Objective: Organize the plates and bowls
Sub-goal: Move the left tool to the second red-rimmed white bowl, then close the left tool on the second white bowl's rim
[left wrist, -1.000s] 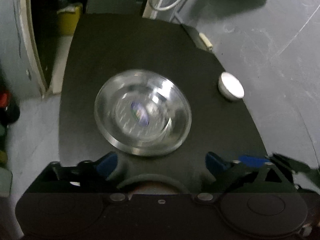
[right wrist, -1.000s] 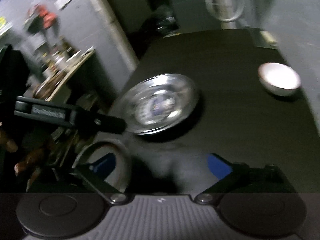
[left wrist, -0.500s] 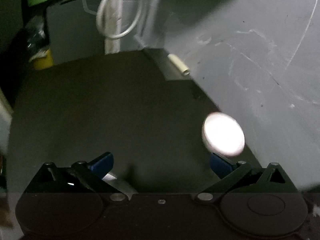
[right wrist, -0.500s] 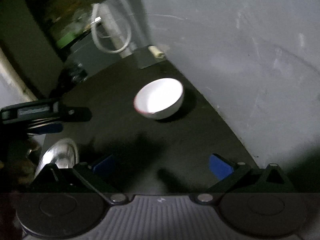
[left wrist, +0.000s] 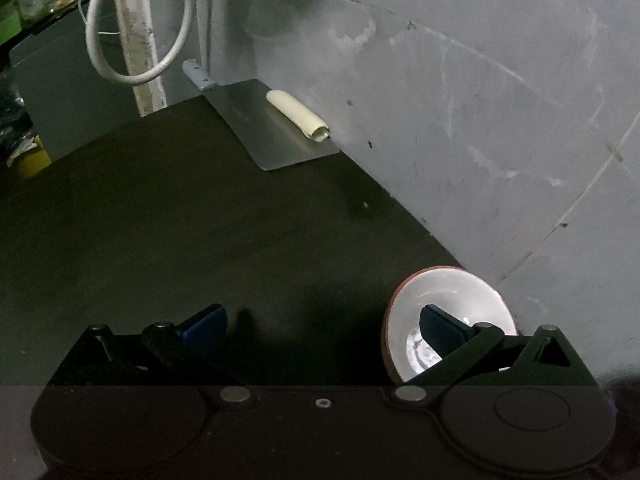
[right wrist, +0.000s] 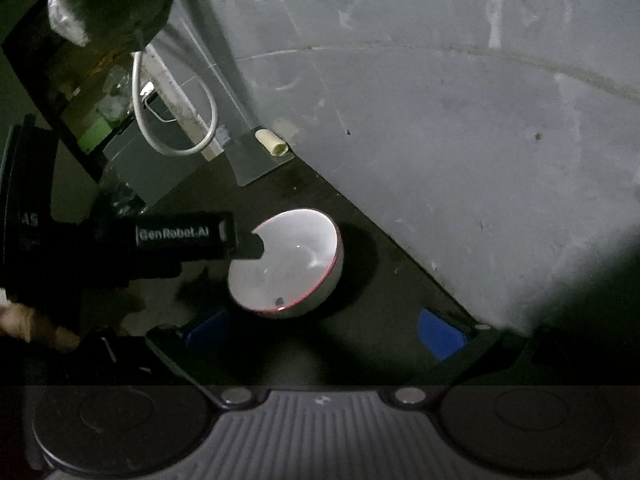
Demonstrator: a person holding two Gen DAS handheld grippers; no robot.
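Note:
A white bowl with a red rim [right wrist: 288, 260] sits on the dark table near the grey wall. In the left wrist view the bowl [left wrist: 452, 304] is at lower right. My left gripper [left wrist: 322, 324] is open, with its right finger reaching into the bowl over the rim and its left finger outside. In the right wrist view the left gripper's finger [right wrist: 248, 246] touches the bowl's left rim. My right gripper [right wrist: 324, 332] is open and empty, just in front of the bowl. The steel plate is out of view.
A cleaver [left wrist: 272, 128] lies at the table's far corner with a cream roll [left wrist: 298, 115] on its blade. A white cable loop [left wrist: 136, 32] hangs by a post. The grey wall [left wrist: 480, 120] borders the table's right side.
Both grippers swung right, away from the steel plate, and closed in on the white bowl. The left gripper's right finger now sits inside the bowl.

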